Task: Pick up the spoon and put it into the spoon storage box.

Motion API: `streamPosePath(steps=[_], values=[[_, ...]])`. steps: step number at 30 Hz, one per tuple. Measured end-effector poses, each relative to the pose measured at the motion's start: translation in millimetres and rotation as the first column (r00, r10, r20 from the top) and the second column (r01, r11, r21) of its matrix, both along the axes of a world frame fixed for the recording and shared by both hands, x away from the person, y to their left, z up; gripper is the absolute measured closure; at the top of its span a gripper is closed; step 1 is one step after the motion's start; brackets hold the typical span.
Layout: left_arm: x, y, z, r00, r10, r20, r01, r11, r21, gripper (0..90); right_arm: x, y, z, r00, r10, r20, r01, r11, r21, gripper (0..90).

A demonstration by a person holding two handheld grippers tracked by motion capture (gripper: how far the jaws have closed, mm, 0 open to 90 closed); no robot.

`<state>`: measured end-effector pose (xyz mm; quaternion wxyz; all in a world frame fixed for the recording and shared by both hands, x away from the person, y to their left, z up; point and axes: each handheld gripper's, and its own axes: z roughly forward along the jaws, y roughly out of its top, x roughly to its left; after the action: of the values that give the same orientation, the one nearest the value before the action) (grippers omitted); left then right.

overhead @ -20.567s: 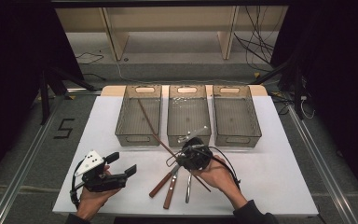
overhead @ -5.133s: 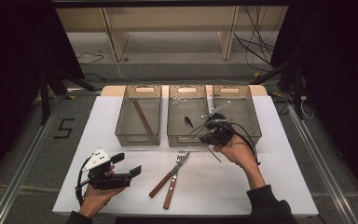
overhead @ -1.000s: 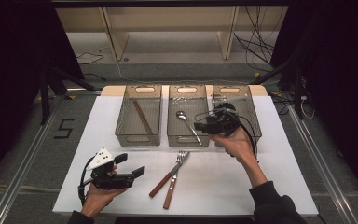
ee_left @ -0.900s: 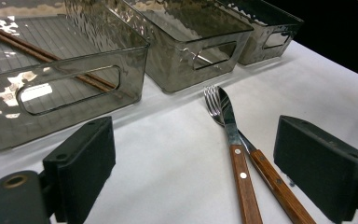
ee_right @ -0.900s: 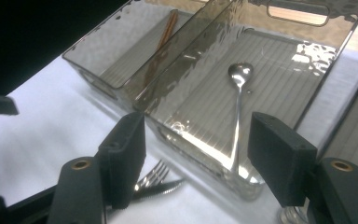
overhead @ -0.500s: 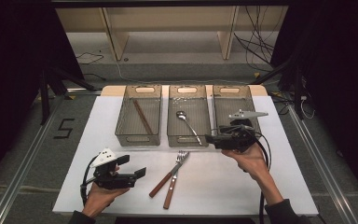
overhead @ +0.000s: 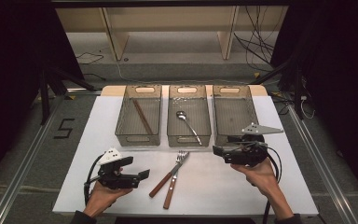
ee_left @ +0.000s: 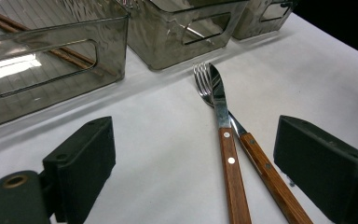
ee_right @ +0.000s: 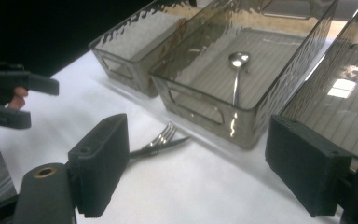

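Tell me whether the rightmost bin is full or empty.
Empty: the rightmost bin shows only its bare ribbed floor, while the middle bin holds a spoon.

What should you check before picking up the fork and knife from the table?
1. Right hand-held gripper open, nothing between its jaws, which have just been opening: ok.
2. Left hand-held gripper open and empty: ok.
3. Wooden-handled steel fork and wooden-handled steel knife lying separately: not ok, they cross.
4. Silver metal spoon inside the middle clear plastic bin: ok.
5. Right clear plastic bin free for cutlery: ok.
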<state>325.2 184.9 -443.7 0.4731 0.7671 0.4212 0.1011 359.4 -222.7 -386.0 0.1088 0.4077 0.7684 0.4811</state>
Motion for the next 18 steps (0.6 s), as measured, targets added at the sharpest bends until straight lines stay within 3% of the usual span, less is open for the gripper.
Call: streamPosePath(steps=[18], values=[[7.1,-16.7,3.9,0.9974,-0.034,-0.064,0.040,0.9943,0.099,12.8,-19.9,-4.8,-17.9,0.9999,0.008,0.010,-0.008,1.000,0.009,22.9]])
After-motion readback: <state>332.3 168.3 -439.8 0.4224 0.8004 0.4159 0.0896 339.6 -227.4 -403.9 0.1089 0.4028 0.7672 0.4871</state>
